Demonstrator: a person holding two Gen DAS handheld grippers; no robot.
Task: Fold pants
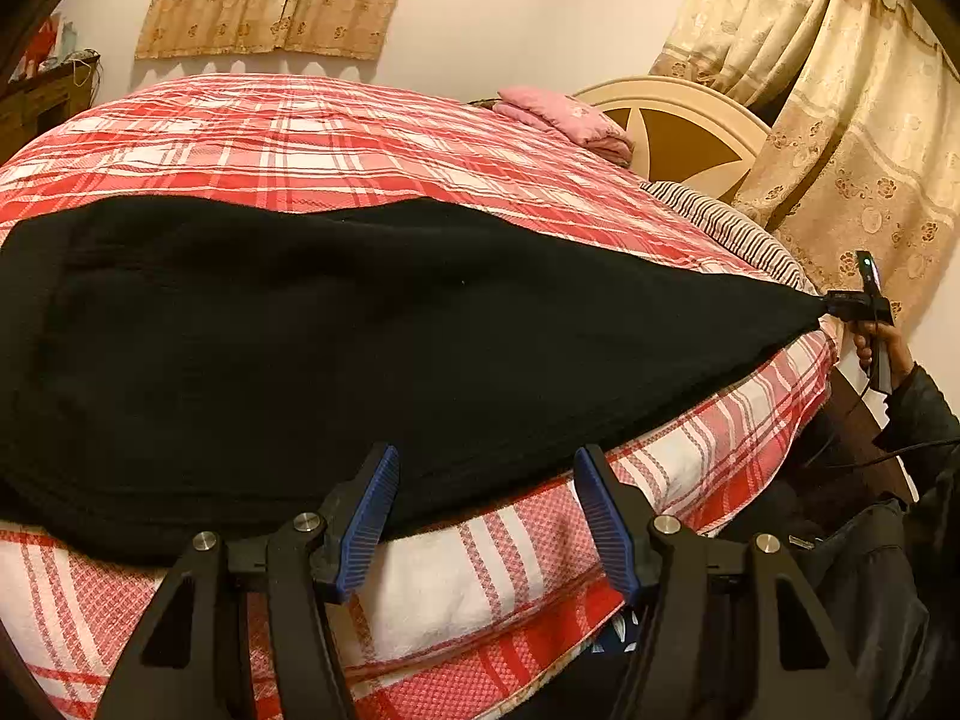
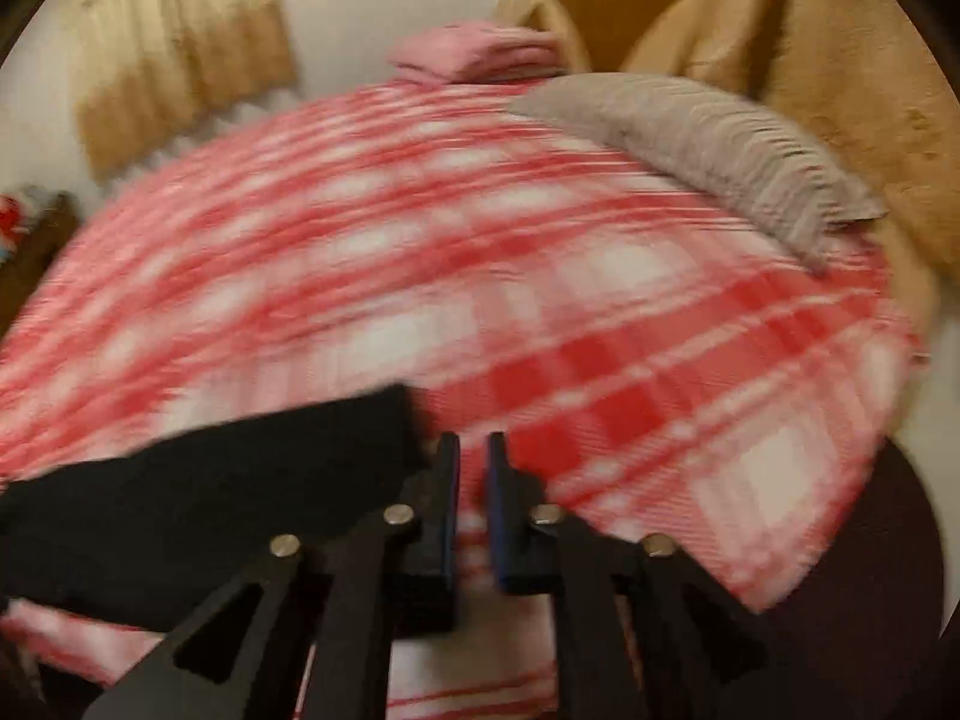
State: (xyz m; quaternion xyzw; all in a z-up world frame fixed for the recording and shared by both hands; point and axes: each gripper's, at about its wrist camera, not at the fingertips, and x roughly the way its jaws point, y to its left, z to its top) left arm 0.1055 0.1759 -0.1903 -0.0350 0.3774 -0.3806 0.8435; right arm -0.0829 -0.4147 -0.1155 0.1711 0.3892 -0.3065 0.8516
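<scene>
Both reach the pants (image 1: 360,330): left gripper (image 1: 486,480) gapes empty at edge, right gripper (image 2: 471,441) seemingly pinches the tip.

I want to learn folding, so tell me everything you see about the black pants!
The black pants look soft, thick and fuzzy, like fleece. They lie spread flat across the red and white checked bed cover, near its front edge. One end is wide; the other narrows to a point that reaches the right claw. Whether it pinches the cloth, I cannot tell. The left claw hangs open over the near edge.
</scene>
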